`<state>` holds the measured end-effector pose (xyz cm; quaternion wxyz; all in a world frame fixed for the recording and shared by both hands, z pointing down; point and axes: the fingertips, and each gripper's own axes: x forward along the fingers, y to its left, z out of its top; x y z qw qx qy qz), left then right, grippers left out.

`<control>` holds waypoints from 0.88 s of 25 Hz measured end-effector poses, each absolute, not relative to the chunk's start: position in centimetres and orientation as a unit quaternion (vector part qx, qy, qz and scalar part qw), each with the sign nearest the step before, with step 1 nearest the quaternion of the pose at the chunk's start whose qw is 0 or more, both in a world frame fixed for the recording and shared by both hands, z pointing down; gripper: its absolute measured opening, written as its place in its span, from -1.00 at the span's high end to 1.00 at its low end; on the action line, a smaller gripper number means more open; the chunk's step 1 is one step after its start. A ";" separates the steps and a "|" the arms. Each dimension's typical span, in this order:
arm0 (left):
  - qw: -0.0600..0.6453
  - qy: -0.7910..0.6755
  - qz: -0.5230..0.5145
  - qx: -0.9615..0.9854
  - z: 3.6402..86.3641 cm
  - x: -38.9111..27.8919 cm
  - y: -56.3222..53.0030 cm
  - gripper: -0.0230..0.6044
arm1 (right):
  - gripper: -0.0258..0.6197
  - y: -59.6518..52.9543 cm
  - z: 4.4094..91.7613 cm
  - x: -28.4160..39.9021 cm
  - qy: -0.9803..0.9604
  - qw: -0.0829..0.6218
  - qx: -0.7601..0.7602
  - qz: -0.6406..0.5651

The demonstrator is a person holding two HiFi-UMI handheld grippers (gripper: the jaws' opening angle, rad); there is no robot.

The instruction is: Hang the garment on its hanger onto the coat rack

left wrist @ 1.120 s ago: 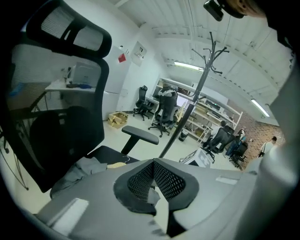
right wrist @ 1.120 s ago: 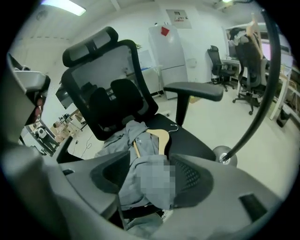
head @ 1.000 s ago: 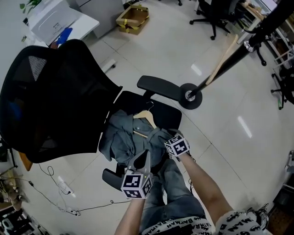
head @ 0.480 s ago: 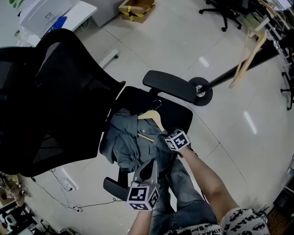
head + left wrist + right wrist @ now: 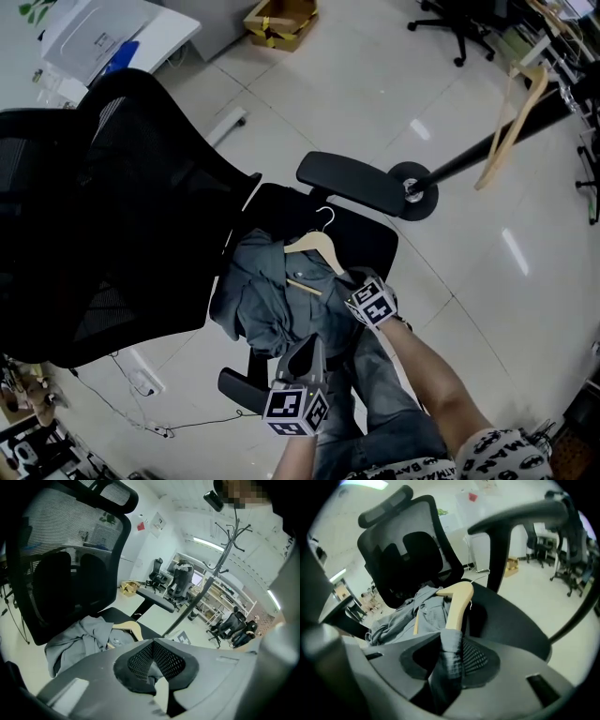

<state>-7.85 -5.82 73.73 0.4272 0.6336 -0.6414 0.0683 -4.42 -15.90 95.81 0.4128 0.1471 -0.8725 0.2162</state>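
Observation:
A grey garment (image 5: 267, 300) lies crumpled on the black office chair's seat (image 5: 370, 239), with a wooden hanger (image 5: 314, 246) inside it and the hook pointing away from me. My right gripper (image 5: 347, 283) is at the hanger's near arm. Its jaws are closing, and the cloth-covered end of the hanger (image 5: 459, 602) fills the gap between the pads (image 5: 476, 658). My left gripper (image 5: 307, 345) hovers shut and empty over the near edge of the garment (image 5: 79, 637). The coat rack (image 5: 487, 150) stands to the right, its round base (image 5: 412, 192) beside the chair.
The chair's tall mesh back (image 5: 103, 206) stands on the left and an armrest (image 5: 352, 180) crosses behind the seat. A bare wooden hanger (image 5: 511, 127) hangs on the rack. A cardboard box (image 5: 281, 19) and other chairs are far off. Cables (image 5: 141, 394) lie on the floor lower left.
Both grippers have shifted lower and slightly right in the head view. The right gripper has stayed at the hanger's near arm. The garment has not visibly moved.

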 end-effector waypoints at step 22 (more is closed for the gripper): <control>0.281 -0.629 0.032 0.724 56.6 -10.1 -5.5 0.97 | 0.53 -14.5 57.5 0.7 -0.826 0.281 0.389 -0.295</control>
